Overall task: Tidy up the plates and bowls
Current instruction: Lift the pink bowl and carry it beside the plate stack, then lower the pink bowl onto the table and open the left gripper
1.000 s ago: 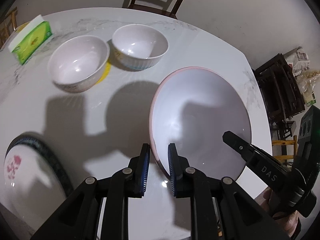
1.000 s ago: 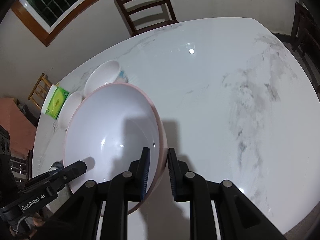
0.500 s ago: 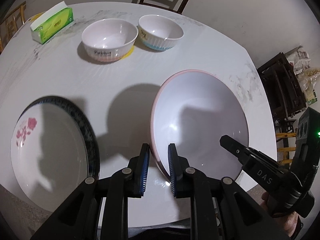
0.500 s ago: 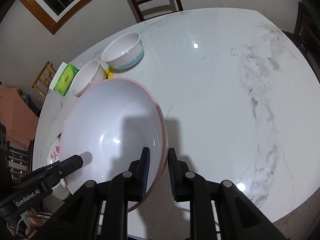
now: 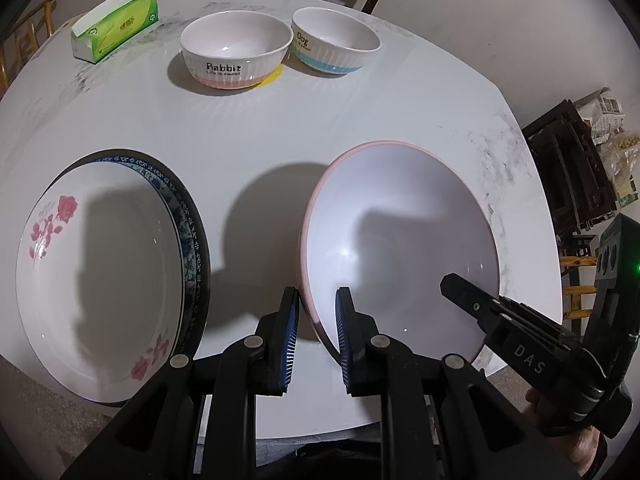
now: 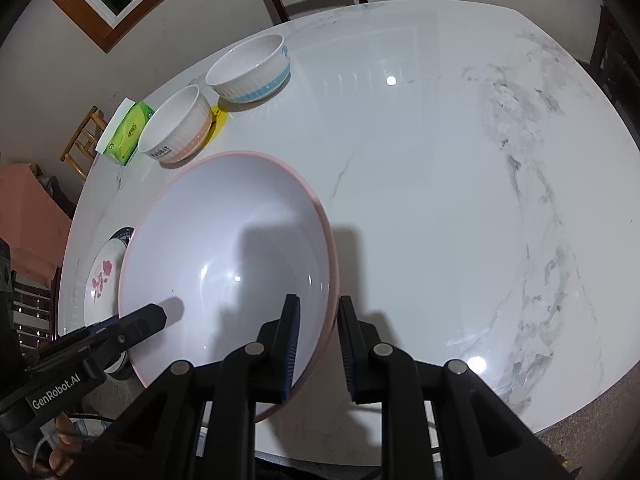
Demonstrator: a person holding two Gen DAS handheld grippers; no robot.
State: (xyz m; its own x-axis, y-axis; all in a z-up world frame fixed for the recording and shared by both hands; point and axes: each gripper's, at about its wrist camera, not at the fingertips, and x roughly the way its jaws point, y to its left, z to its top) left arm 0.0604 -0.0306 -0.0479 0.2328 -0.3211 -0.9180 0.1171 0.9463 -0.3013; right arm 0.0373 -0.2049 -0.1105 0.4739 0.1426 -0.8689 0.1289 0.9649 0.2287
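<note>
The marble table [image 5: 280, 152] carries a stack of plates [image 5: 100, 280] at its left, and just right of it hangs the big pink-rimmed bowl [image 5: 400, 240], pinched narrowly at opposite rim edges by the left gripper [image 5: 316, 328] and right gripper [image 6: 316, 332], likely to share its weight, with the two small bowls [image 5: 236, 52] well beyond

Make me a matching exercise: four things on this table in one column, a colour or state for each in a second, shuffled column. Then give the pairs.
Things:
1. Rabbit bowl
2. Dog bowl
3. big bowl
4. tissue box

Descriptions:
A. green
B. blue band at the base
C. gripped at the rim from both sides by the left gripper and right gripper
D. pink band at the base

Pairs: 1-D, 2-B, 3-C, 4-A
</note>
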